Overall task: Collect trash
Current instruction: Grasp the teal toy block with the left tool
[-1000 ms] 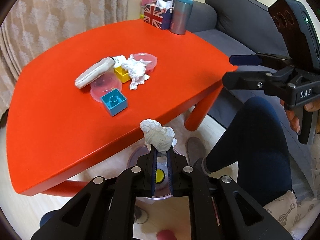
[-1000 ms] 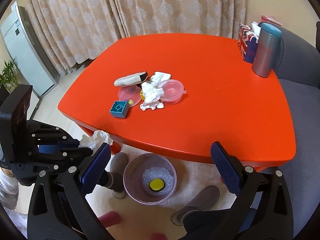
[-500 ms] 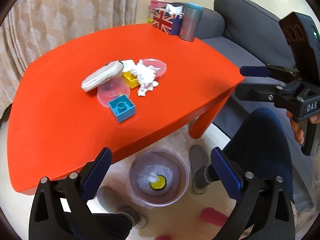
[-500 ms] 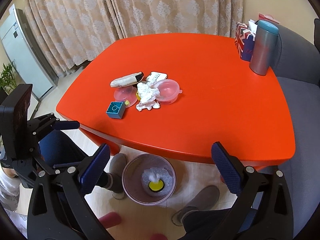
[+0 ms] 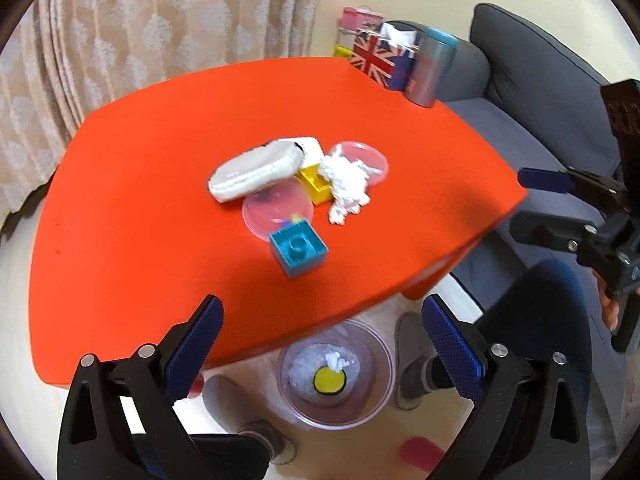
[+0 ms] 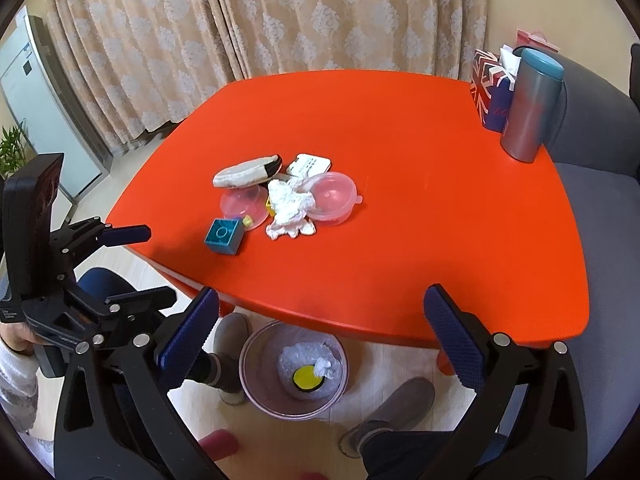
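Note:
A crumpled white tissue (image 5: 345, 182) lies on the red table (image 5: 140, 184) among toys; it also shows in the right wrist view (image 6: 290, 210). A clear bin (image 5: 334, 376) stands on the floor under the table's front edge, with a small white tissue wad (image 5: 338, 360) and a yellow disc inside; the bin also shows in the right wrist view (image 6: 294, 372). My left gripper (image 5: 320, 332) is open and empty above the bin. My right gripper (image 6: 320, 328) is open and empty over the table edge.
On the table lie a blue brick (image 5: 298, 247), a yellow brick (image 5: 316, 186), two clear pink lids (image 5: 276, 210), a white pouch (image 5: 254, 172), a flag box (image 5: 380, 62) and a grey tumbler (image 5: 430, 72). A grey sofa (image 5: 540, 92) stands right. The person's feet flank the bin.
My left gripper opened and let go of the tissue wad, which now lies in the bin. It then rose and moved toward the table. The right gripper stayed open.

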`<control>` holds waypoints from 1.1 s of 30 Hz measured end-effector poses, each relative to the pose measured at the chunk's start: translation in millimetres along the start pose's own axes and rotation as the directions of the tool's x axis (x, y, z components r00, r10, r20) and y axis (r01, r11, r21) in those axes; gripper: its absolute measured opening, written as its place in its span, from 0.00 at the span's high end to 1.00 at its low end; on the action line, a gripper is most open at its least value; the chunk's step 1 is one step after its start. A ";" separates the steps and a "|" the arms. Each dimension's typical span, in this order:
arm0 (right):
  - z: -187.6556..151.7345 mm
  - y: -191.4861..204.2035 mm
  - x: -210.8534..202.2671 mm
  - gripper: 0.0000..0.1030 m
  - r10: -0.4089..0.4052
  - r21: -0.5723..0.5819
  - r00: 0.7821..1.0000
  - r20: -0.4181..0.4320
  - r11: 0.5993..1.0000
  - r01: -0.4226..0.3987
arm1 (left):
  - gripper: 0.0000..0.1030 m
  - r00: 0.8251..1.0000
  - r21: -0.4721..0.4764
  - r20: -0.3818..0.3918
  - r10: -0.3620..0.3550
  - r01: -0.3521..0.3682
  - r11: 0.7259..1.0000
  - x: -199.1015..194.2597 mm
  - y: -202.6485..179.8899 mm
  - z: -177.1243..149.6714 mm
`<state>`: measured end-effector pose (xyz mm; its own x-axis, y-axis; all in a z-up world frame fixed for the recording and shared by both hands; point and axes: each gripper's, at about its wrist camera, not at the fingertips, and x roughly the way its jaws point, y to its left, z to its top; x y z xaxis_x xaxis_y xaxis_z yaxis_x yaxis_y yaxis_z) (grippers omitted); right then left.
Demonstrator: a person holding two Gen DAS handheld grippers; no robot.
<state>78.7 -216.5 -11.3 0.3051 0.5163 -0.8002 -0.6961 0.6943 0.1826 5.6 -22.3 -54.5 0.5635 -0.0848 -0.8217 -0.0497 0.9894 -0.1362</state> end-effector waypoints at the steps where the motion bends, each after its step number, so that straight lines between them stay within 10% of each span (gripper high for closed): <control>1: 2.1 -0.8 1.1 0.03 -0.004 0.002 1.000 0.001 1.000 0.004 | 0.07 1.000 -0.006 -0.001 0.008 -0.008 1.000 2.4 1.1 3.3; 20: 14.1 -14.1 13.1 0.03 -0.035 0.034 0.999 -0.008 0.999 0.035 | 0.09 0.992 -0.161 -0.068 0.106 -0.116 0.980 55.1 16.3 21.0; 27: 14.8 -14.8 14.5 0.03 -0.030 0.033 1.000 -0.004 0.999 0.030 | 0.63 0.992 -0.153 -0.083 0.093 -0.105 0.983 59.2 15.8 22.7; 33: 17.1 -11.6 16.2 0.03 -0.026 0.024 1.000 -0.002 0.999 0.026 | 0.68 0.993 -0.131 -0.068 0.101 -0.109 0.985 56.4 17.6 21.3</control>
<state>102.8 -207.6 -16.6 0.3218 0.4968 -0.8060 -0.6723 0.7193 0.1749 54.0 -7.2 -91.5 0.4979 0.0077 -0.8672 -0.2183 0.9689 -0.1167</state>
